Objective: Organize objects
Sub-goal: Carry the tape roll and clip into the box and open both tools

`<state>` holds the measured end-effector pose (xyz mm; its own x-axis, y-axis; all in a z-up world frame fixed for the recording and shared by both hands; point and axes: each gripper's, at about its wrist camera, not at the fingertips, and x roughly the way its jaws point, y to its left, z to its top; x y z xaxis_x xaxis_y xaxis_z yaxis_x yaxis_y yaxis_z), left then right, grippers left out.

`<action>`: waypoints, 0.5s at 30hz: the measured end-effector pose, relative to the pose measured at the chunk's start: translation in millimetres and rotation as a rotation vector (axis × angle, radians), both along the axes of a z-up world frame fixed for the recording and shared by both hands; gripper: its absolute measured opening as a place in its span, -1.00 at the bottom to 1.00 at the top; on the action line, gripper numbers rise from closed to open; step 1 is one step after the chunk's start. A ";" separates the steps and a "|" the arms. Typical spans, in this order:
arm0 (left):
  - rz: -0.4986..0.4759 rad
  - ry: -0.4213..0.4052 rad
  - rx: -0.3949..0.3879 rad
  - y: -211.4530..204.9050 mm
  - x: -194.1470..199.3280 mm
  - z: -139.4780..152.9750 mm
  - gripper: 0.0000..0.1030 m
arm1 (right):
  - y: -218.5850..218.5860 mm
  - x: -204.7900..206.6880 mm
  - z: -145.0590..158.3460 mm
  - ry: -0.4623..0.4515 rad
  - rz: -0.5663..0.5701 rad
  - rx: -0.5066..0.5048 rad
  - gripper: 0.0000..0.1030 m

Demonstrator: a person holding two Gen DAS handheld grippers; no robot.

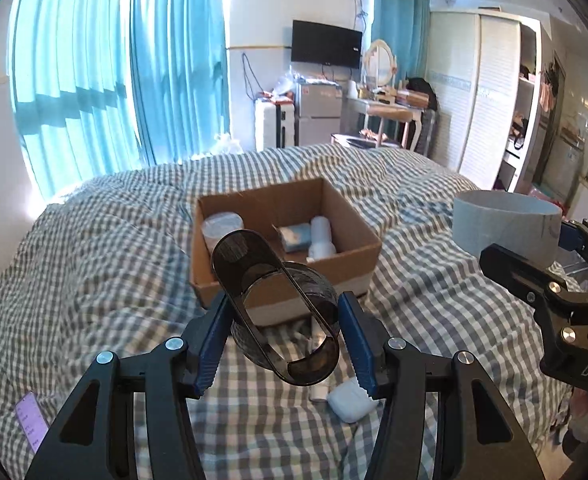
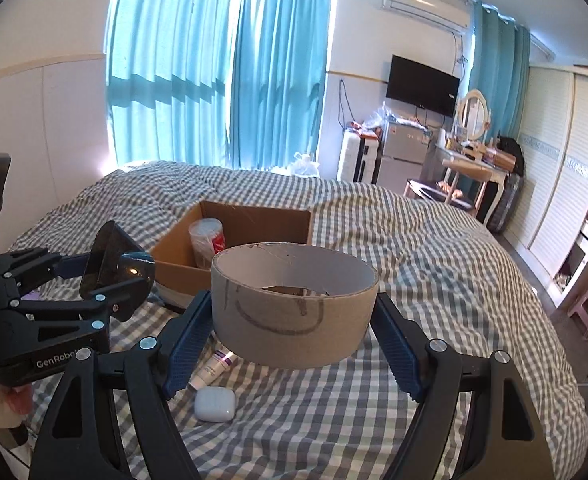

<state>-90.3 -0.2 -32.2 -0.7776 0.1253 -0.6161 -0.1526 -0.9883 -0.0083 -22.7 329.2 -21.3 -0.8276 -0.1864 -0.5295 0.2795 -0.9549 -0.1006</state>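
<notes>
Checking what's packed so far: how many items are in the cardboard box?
3: a cup in the box's left corner, a blue packet and a white bottle at the right. More may be hidden behind the near wall.

Both views are brightly lit by daylight that is filtered through the turquoise curtains (image 1: 106,76) at the upper left. Glare is seen as blown-out white beside the curtains' lower edge. Straight lines are bent by fisheye distortion, and the corners are cut off by black vignetting. The far room at the right is rendered softly.
</notes>
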 end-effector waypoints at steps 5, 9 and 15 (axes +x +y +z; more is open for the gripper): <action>0.024 0.029 -0.009 -11.5 -12.7 15.7 0.07 | -13.6 -10.4 10.7 0.019 0.033 0.012 0.53; 0.045 0.037 -0.018 -20.8 -34.0 23.4 0.06 | -24.5 -29.1 15.9 0.021 0.059 0.013 0.53; 0.070 0.023 -0.035 -31.4 -78.6 22.6 0.06 | -42.3 -71.1 14.5 -0.003 0.078 0.021 0.53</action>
<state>-168.9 -31.6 -9.6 -0.7974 0.0489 -0.6014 -0.0830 -0.9961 0.0291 -93.7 286.9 -6.8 -0.8092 -0.2392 -0.5366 0.3534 -0.9279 -0.1192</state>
